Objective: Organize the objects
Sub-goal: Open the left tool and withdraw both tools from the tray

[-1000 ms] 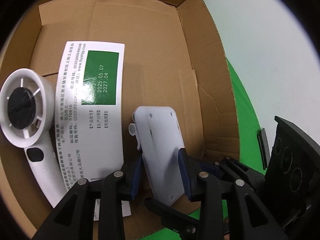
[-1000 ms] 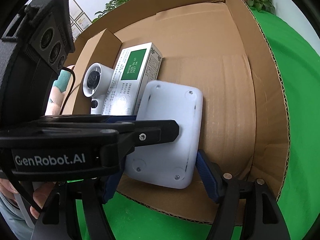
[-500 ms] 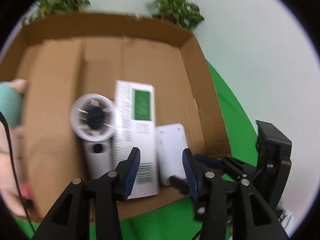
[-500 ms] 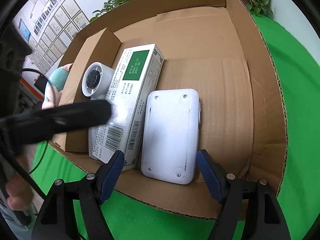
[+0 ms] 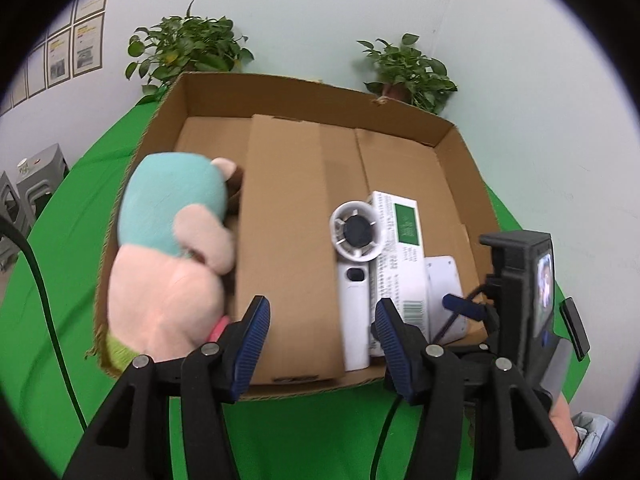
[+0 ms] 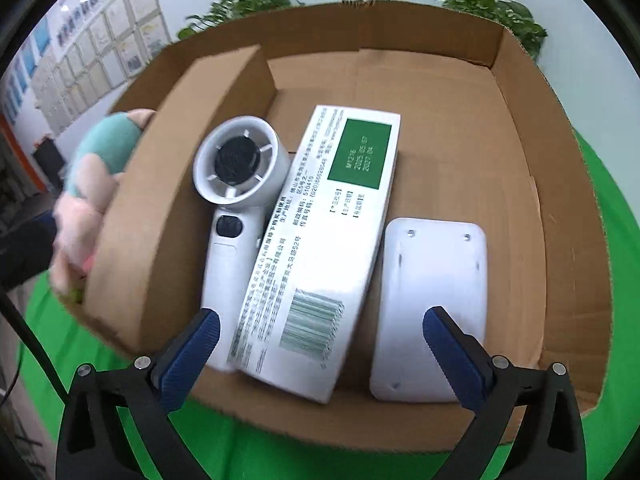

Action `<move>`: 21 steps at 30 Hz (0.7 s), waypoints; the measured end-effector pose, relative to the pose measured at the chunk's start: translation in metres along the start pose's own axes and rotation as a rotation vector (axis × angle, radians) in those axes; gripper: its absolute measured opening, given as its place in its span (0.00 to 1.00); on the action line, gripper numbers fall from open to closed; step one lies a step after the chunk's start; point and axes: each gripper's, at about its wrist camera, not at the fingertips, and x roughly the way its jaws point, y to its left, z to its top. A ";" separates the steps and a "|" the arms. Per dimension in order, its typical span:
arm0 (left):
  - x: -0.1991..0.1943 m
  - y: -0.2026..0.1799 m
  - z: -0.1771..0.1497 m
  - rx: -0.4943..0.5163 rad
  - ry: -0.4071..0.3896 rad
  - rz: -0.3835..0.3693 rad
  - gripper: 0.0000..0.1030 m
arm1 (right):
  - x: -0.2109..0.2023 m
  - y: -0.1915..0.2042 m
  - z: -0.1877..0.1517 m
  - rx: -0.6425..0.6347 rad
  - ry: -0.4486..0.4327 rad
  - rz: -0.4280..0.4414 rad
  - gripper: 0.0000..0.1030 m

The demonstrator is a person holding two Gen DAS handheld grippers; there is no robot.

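An open cardboard box (image 5: 456, 152) (image 6: 560, 184) stands on a green cloth. Inside lie a white flat device (image 6: 432, 308) (image 5: 442, 280), a white carton with a green label (image 6: 320, 248) (image 5: 400, 252), a white handheld fan (image 6: 236, 200) (image 5: 354, 264), a long brown cardboard box (image 5: 288, 248) (image 6: 160, 208) and a pink and teal plush toy (image 5: 172, 248) (image 6: 92, 184). My left gripper (image 5: 320, 344) is open and empty above the near wall. My right gripper (image 6: 320, 356) is open and empty, over the near ends of the carton and white device.
Two potted plants (image 5: 188, 52) (image 5: 412, 72) stand behind the box against a pale wall. The green cloth (image 5: 56, 280) covers the table around the box. A black cable (image 5: 44, 308) runs along the left. Grey stools (image 5: 20, 192) stand at far left.
My left gripper let go of the white device, opened, and pulled back and up out of the box. The right gripper moved left over the carton and device. The device lies flat beside the carton.
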 end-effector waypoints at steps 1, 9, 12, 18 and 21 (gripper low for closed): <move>-0.003 0.003 -0.003 0.000 -0.002 -0.001 0.52 | 0.002 0.003 0.000 -0.011 -0.005 -0.020 1.00; -0.010 0.014 -0.017 0.026 -0.023 0.010 0.52 | 0.000 0.002 -0.005 -0.053 0.008 -0.093 0.92; -0.007 0.012 -0.023 0.049 -0.045 0.032 0.52 | -0.001 0.000 -0.009 -0.055 0.012 -0.099 0.92; -0.007 -0.001 -0.042 0.117 -0.162 0.205 0.75 | -0.037 -0.002 -0.027 -0.040 -0.154 -0.039 0.99; -0.007 -0.005 -0.055 0.115 -0.250 0.288 0.78 | -0.062 -0.003 -0.053 -0.006 -0.300 -0.078 0.99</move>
